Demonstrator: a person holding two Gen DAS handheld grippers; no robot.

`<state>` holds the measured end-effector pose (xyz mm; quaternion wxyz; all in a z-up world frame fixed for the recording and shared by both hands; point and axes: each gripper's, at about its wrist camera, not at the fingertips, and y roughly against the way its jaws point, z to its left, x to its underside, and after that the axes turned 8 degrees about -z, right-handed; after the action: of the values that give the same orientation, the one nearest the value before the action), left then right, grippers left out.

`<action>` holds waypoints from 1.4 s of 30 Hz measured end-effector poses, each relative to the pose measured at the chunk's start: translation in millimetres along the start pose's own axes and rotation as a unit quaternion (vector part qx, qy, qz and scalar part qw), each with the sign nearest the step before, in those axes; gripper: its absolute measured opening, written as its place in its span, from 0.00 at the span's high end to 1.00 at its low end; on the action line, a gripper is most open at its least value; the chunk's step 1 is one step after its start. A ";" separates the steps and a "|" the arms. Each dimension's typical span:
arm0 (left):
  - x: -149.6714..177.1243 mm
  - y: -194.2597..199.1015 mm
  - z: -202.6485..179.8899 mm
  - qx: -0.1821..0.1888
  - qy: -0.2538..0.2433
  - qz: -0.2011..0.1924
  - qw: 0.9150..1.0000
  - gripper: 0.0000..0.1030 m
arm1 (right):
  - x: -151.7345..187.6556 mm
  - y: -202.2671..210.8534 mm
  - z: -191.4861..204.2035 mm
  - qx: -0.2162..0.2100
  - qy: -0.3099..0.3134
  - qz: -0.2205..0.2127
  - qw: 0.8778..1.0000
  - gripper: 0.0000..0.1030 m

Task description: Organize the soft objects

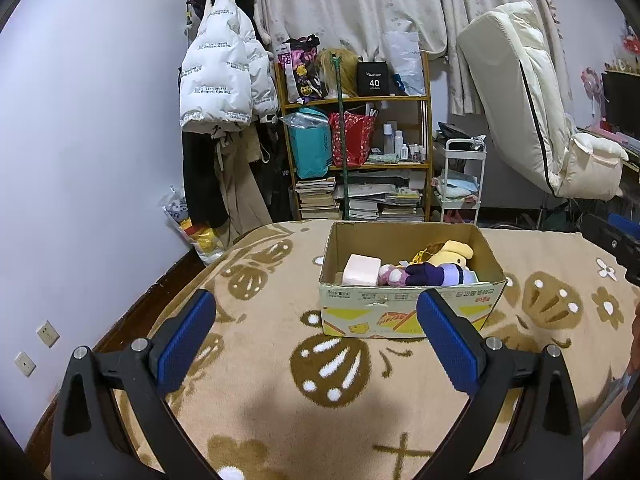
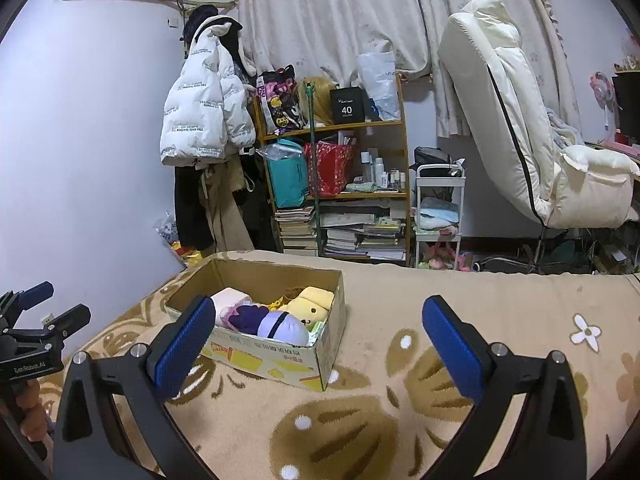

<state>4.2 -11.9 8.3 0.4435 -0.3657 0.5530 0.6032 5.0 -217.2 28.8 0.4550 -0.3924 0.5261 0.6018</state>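
Note:
A cardboard box (image 1: pixel 404 314) stands on the beige patterned blanket (image 1: pixel 280 400). It holds several soft toys: a pale pink block (image 1: pixel 361 270), a small pink plush (image 1: pixel 391 276), a purple plush (image 1: pixel 438 274) and a yellow plush (image 1: pixel 454 254). My left gripper (image 1: pixel 316 334) is open and empty, just in front of the box. In the right wrist view the box (image 2: pixel 280 356) sits left of centre with the purple plush (image 2: pixel 272 322) and yellow plush (image 2: pixel 312 304) inside. My right gripper (image 2: pixel 320 340) is open and empty, to the right of the box.
The left gripper (image 2: pixel 44 316) shows at the left edge of the right wrist view. Behind the bed stand a wooden shelf (image 1: pixel 356 100) of bags and books, hanging coats (image 1: pixel 224 80), a white cart (image 1: pixel 464 176) and a cream recliner (image 1: pixel 532 112).

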 end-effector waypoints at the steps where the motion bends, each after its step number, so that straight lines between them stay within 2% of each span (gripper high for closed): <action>1: 0.5 -0.4 -0.5 -0.001 0.000 0.001 1.000 0.03 | 0.4 -0.3 0.2 0.000 0.000 0.001 1.000 0.00; 42: -0.3 0.3 -0.2 -0.004 0.002 -0.003 1.000 0.03 | 9.7 -0.9 -10.4 -0.001 0.003 0.009 1.000 0.00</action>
<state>4.0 -12.2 8.7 0.4425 -0.3707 0.5503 0.6032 3.1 -226.1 17.9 0.4480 -0.3900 0.5305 0.6048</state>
